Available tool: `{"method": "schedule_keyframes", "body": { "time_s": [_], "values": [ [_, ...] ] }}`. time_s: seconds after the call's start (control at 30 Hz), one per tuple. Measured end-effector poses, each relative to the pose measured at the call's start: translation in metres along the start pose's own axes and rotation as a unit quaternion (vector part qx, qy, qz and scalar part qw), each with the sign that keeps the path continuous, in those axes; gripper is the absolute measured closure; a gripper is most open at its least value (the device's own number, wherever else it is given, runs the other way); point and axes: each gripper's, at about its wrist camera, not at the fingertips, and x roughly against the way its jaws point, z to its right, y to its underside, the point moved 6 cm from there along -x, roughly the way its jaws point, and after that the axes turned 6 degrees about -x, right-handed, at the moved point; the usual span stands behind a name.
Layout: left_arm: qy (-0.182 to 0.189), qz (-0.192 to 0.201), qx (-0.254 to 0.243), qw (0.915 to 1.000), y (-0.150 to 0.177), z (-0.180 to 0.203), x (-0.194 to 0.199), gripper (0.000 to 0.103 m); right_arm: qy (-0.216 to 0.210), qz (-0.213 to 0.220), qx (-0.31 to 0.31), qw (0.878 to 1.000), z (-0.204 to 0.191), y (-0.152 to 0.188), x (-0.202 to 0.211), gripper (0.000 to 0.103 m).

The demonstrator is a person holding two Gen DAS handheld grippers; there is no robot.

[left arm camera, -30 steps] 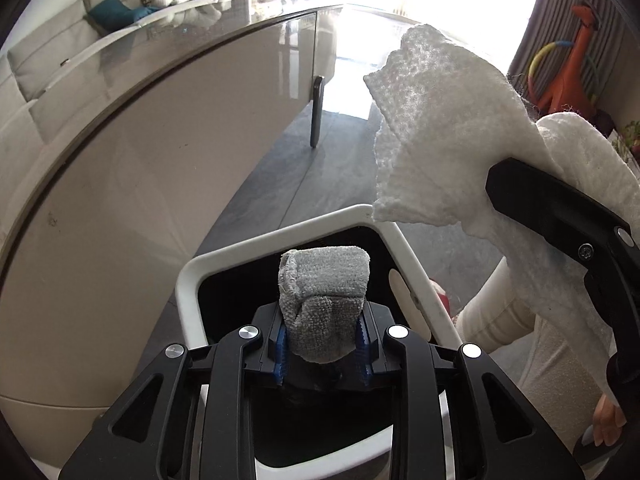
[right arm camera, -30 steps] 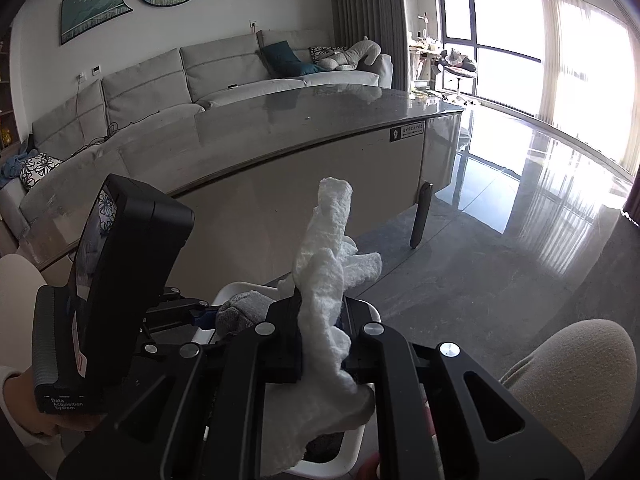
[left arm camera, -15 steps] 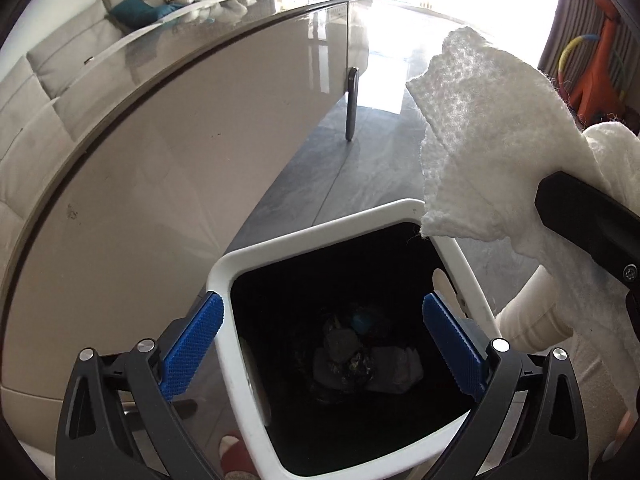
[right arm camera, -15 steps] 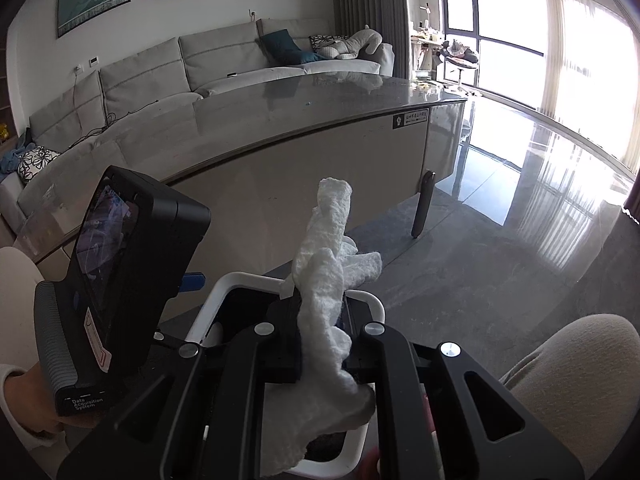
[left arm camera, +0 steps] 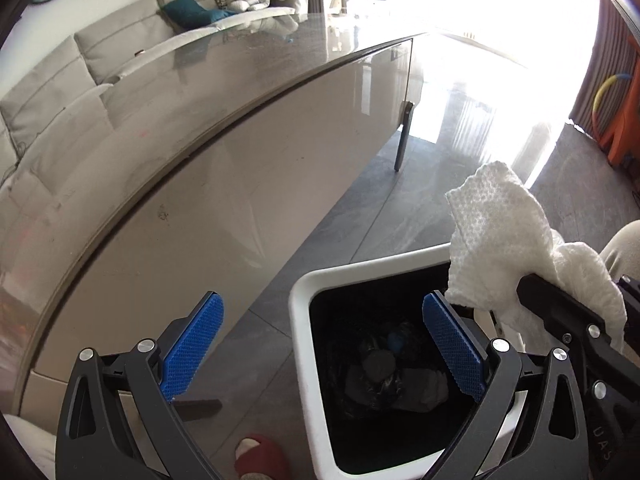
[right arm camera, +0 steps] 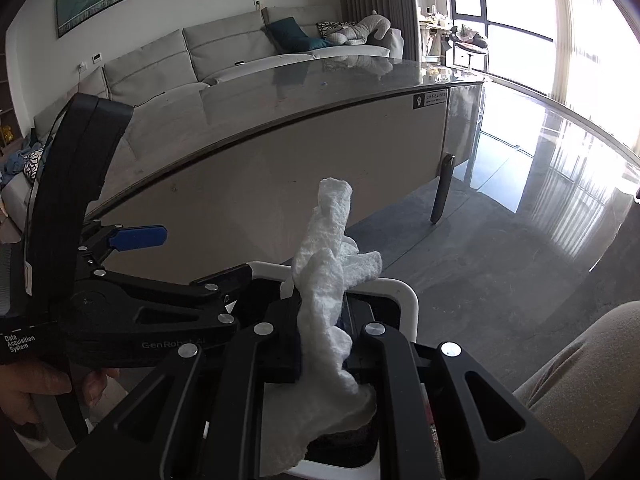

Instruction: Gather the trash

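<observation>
A white bin (left arm camera: pixel 304 344) with a black liner stands on the floor below me; dark trash and a grey wad (left arm camera: pixel 432 388) lie at its bottom. My left gripper (left arm camera: pixel 324 348) is open and empty, its blue pads (left arm camera: pixel 192 344) spread wide over the bin's left rim. My right gripper (right arm camera: pixel 322 320) is shut on a crumpled white paper towel (right arm camera: pixel 324 292), held over the bin (right arm camera: pixel 408 300). The towel also shows in the left wrist view (left arm camera: pixel 504 244), above the bin's right side.
A long curved table (left arm camera: pixel 224 184) with a dark glossy top runs just behind the bin, one dark leg (left arm camera: pixel 402 140) at its far end. A grey sofa (right arm camera: pixel 224 56) is beyond. A red slipper (left arm camera: pixel 260 460) is beside the bin. My knee (right arm camera: pixel 588 380) is at right.
My left gripper opened and let the grey wad fall into the bin, then shifted left. My right gripper, still holding the paper towel, moved lower over the bin.
</observation>
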Motion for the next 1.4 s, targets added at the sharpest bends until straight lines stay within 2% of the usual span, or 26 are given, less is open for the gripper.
{"method": "schedule_keyframes", "body": {
  "time_s": [0.1,0.33,0.43,0.47,0.5,0.53,0.57,0.7,1.1,1.3,1.4],
  "values": [
    [-0.011,0.007,0.005,0.9999,-0.002,-0.011,0.003,0.005,-0.007,-0.013,0.006,1.0,-0.007,0.007,-0.011,0.089],
    [-0.012,0.01,0.017,0.9997,0.002,-0.02,0.004,0.005,-0.004,-0.038,0.022,0.999,-0.014,0.022,-0.026,0.088],
    [-0.011,0.009,0.016,0.9998,0.002,-0.02,0.003,0.005,-0.003,-0.05,0.025,0.998,-0.015,0.025,-0.031,0.081],
    [-0.012,0.011,0.016,0.9997,0.002,-0.021,0.003,0.005,-0.007,-0.06,0.025,0.998,-0.017,0.026,-0.034,0.057],
    [-0.012,0.011,0.016,0.9997,0.0,-0.02,0.003,0.005,-0.011,-0.069,0.025,0.997,-0.018,0.029,-0.038,0.02],
    [-0.012,0.012,0.017,0.9997,0.0,-0.02,0.004,0.005,-0.008,-0.075,0.027,0.997,-0.018,0.031,-0.041,0.009],
    [-0.012,0.012,0.017,0.9997,-0.001,-0.02,0.004,0.005,0.0,-0.072,0.03,0.997,-0.019,0.032,-0.041,0.005],
    [-0.009,0.014,0.022,0.9996,-0.003,-0.021,0.005,0.005,0.015,-0.071,0.044,0.996,-0.02,0.031,-0.043,0.005],
    [-0.003,0.017,0.041,0.999,-0.003,-0.028,0.007,0.005,0.022,-0.053,0.023,0.998,-0.016,0.024,-0.038,0.005],
    [-0.009,0.032,0.06,0.9976,-0.01,-0.04,0.021,0.005,0.024,-0.016,0.018,0.999,-0.015,0.006,-0.021,0.005],
    [-0.024,0.047,0.069,0.9962,-0.016,-0.048,0.033,0.005,0.019,0.005,0.009,1.0,-0.017,-0.011,-0.012,0.005]
  ]
}}
